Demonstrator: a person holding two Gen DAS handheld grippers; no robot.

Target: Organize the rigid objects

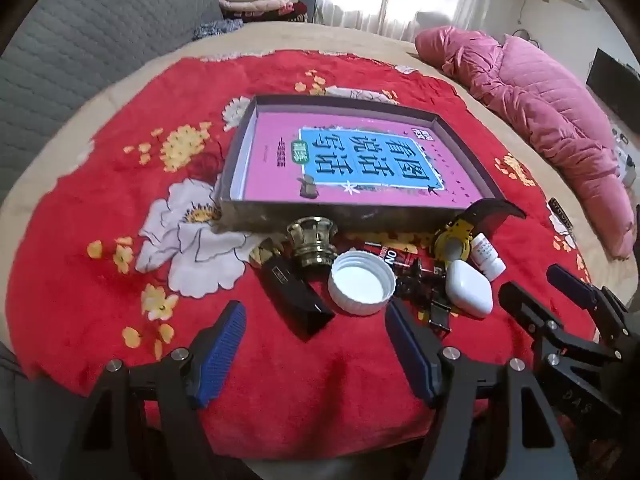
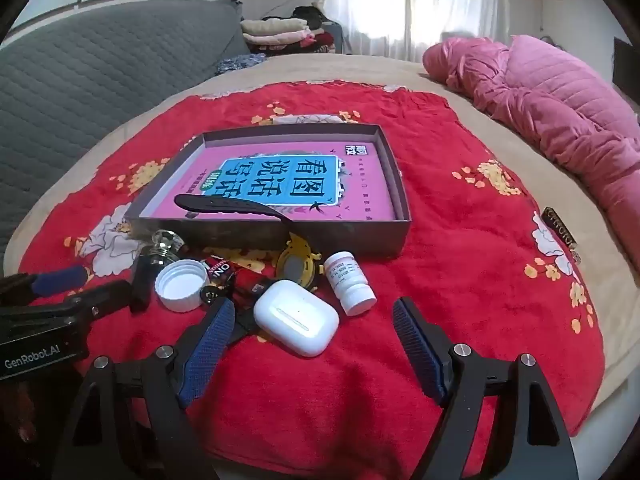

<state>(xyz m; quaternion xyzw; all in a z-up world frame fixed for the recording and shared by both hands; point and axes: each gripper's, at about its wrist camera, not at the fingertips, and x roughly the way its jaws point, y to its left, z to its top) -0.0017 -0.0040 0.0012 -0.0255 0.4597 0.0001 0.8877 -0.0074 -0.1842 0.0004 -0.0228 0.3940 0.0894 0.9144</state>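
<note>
- The left claw (image 1: 316,320) stands wide, its blue-padded fingers apart and holding nothing, low over the red floral blanket (image 1: 100,280) spread on the bed.
- The right claw (image 2: 314,320) is likewise spread wide and grips nothing; the white earbud case (image 2: 297,317) lies between and just beyond its fingers.
- In the left wrist view the right claw shows at the right edge, near the earbud case.
- A shallow dark box (image 2: 352,240) sits at the middle of the blanket, far side of the clutter, with a pink book (image 2: 360,184) with a blue title panel lying flat inside it.
- The loose objects lie in a row along the near wall of the box.
- From the left: a black rectangular case (image 1: 296,304), a brass-coloured fitting (image 1: 312,240) standing upright, a white jar lid (image 1: 362,282) lying open side up.
- Next come a red packet (image 1: 390,258), partly hidden, and black binder clips (image 1: 424,280) beside the lid.
- A yellow watch (image 2: 298,266) leans at the box wall, its black strap (image 2: 232,205) reaching over the rim into the box.
- A small white pill bottle (image 2: 350,282) lies tilted just right of the earbud case.
- A pink quilted jacket (image 2: 560,120) lies on the far right of the bed.
</note>
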